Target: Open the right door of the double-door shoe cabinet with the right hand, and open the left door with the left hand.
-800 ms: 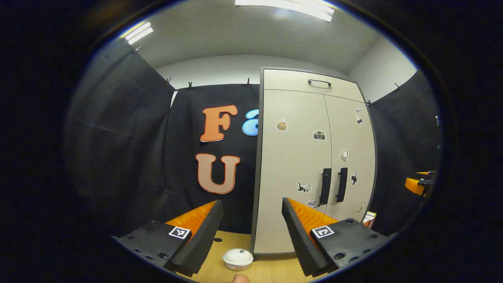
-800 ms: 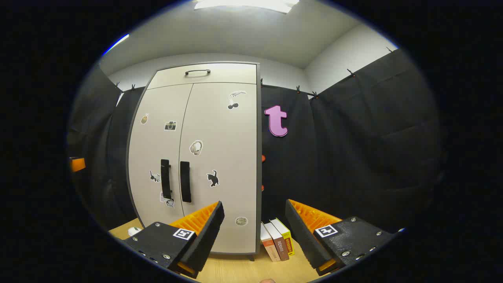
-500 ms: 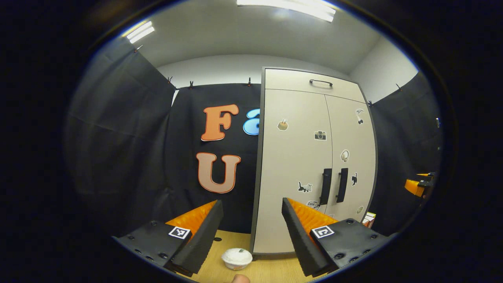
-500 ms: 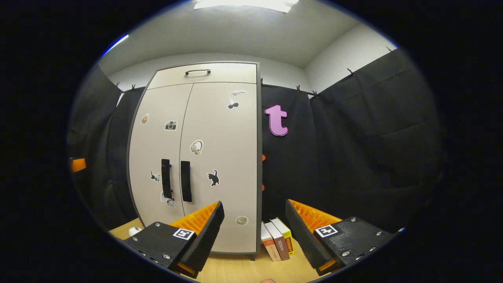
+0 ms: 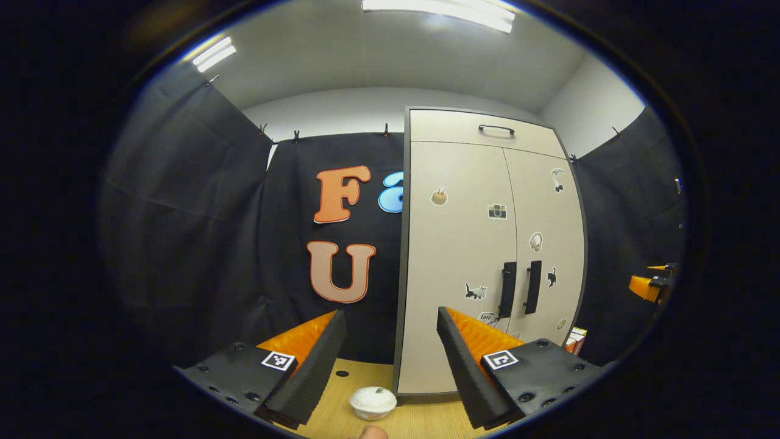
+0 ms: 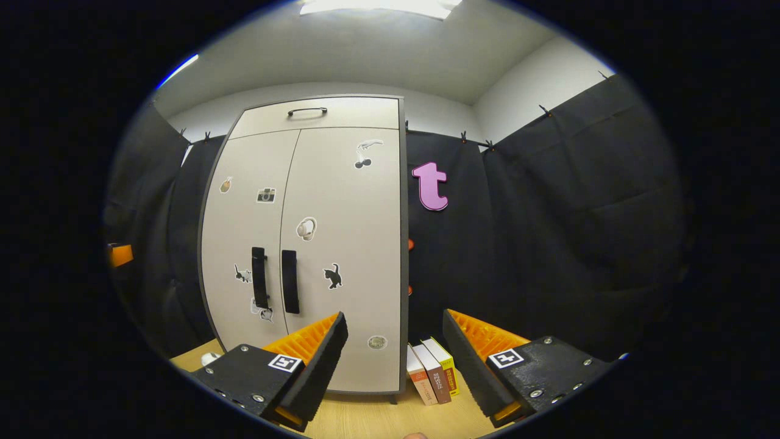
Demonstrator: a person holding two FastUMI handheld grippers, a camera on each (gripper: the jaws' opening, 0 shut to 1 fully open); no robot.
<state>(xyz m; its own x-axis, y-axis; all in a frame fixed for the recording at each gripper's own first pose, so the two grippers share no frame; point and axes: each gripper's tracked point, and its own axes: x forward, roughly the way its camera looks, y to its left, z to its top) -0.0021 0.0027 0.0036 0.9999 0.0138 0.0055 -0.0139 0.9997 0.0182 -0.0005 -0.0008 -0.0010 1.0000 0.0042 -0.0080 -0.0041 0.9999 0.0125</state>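
A tall cream shoe cabinet (image 5: 463, 256) (image 6: 341, 244) with stickers stands on the wooden table, both doors closed. Two black vertical handles sit side by side at the doors' meeting edge: the left handle (image 5: 506, 290) (image 6: 259, 285) and the right handle (image 5: 532, 286) (image 6: 289, 281). My left gripper (image 5: 387, 360) is open, well short of the cabinet and pointing at its left edge. In the right gripper view my right gripper (image 6: 393, 360) is open too, aimed at the cabinet's right edge. The right gripper (image 5: 652, 285) also shows at the far right of the left gripper view.
A small white bowl (image 5: 372, 402) sits on the table (image 5: 341, 396) in front of the cabinet's left corner. Three books (image 6: 431, 373) lean beside the cabinet's right side. A drawer with a black handle (image 6: 306, 111) tops the cabinet. Black cloth walls surround the booth.
The left gripper has shifted slightly, so the cabinet and bowl sit a little lower and to the right in its view. The right gripper has barely moved. Both doors stay closed.
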